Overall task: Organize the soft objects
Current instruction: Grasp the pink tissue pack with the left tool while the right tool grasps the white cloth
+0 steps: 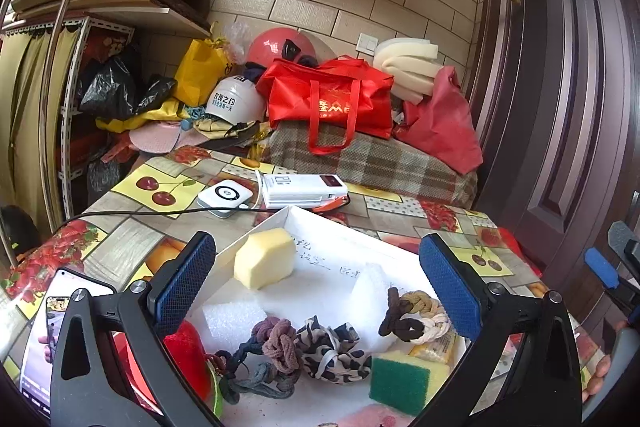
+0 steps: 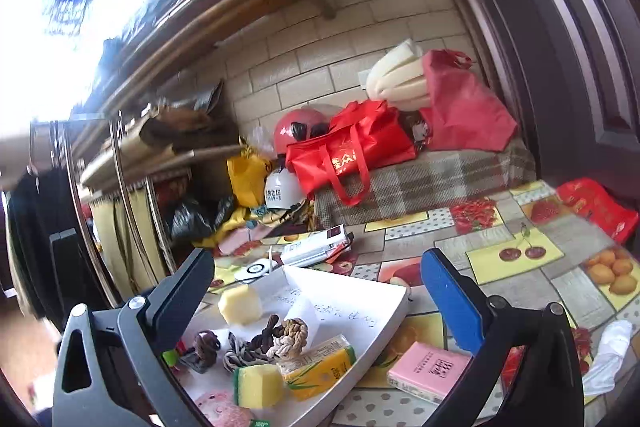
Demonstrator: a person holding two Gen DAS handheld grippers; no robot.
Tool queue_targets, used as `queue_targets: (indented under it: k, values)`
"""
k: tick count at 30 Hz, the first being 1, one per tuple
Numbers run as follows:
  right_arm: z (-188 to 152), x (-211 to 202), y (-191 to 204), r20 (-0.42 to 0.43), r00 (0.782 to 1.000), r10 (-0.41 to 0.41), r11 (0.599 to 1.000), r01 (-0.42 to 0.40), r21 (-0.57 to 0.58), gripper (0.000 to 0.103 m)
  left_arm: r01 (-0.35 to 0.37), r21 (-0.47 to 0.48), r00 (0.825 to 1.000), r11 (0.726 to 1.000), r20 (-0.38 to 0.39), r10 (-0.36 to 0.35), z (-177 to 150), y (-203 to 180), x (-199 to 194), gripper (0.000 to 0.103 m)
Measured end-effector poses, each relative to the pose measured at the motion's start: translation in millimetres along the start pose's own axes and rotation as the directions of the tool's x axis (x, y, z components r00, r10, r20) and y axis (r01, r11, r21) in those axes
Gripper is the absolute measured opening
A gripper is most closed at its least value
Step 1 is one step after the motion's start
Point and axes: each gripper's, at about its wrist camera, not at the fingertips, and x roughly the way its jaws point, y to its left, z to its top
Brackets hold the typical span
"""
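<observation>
A white tray (image 1: pixel 362 227) sits on the fruit-print tablecloth (image 1: pixel 132 239) and holds the soft things. At its far left corner lies a pale yellow sponge block (image 1: pixel 264 258); nearer are two white foam blocks (image 1: pixel 232 319), one at the left and one toward the right. Along the near part lie a purple and grey knot of hair ties (image 1: pixel 264 351), a black-and-white patterned scrunchie (image 1: pixel 332 347), a brown and cream braided hair tie (image 1: pixel 412 315), and a green-and-yellow scouring sponge (image 1: pixel 404 379). A yellow tissue pack (image 2: pixel 320 367) rests at the tray's near right, partly under the braided tie, and something pink (image 2: pixel 220 407) shows at the near edge, too blurred to name.

The left gripper (image 1: pixel 316 283) hangs over the tray with its blue-padded fingers spread wide, holding nothing. The right gripper (image 2: pixel 316 291) is likewise released, its jaws wide apart above the tray's right side.

Off the tray, a pink tissue pack (image 2: pixel 428 367) lies on the cloth just beside its right rim. Beyond the far edge lie a white power bank (image 1: pixel 304 189) and a small white square device (image 1: pixel 224 198), with a black cable (image 1: pixel 140 213) running across. A phone (image 1: pixel 60 327) lies at the near left, behind the left finger. Farther back a red tote bag (image 1: pixel 332 99) with gold characters rests on a plaid cushion (image 1: pixel 372 159), beside a white helmet (image 1: pixel 236 101) bearing Chinese print too small to read, a red helmet (image 1: pixel 276 47) and a yellow bag (image 1: pixel 200 71). Handwriting on the tray floor is illegible.
</observation>
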Motion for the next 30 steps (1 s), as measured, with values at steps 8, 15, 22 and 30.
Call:
queue_targets:
  k: [8,15,22,30]
  values:
    - [0.5,-16.7,-50.6,-0.058,0.986,-0.159,0.981,0.165,0.105,0.103,-0.002,0.009,1.000,1.000,0.001,0.002,-2.7,-6.4,0.4,0.103]
    - [-0.3,-54.4,-105.2,-0.013,0.933,-0.360,0.920,0.357,0.159,0.103,-0.010,0.019,0.999,1.000,0.042,0.010,-4.0,-13.5,-4.8,0.103]
    - [-7.6,-82.8,-144.9,0.034,0.875,-0.484,0.856,0.465,0.228,0.103,-0.006,0.039,0.999,0.999,0.046,0.004,-5.8,-18.4,-5.5,0.103]
    - [-8.5,-102.3,-173.4,0.055,0.833,-0.551,0.818,0.525,0.236,0.103,0.027,0.027,0.999,0.999,0.036,-0.028,-5.4,-16.7,-5.5,0.103]
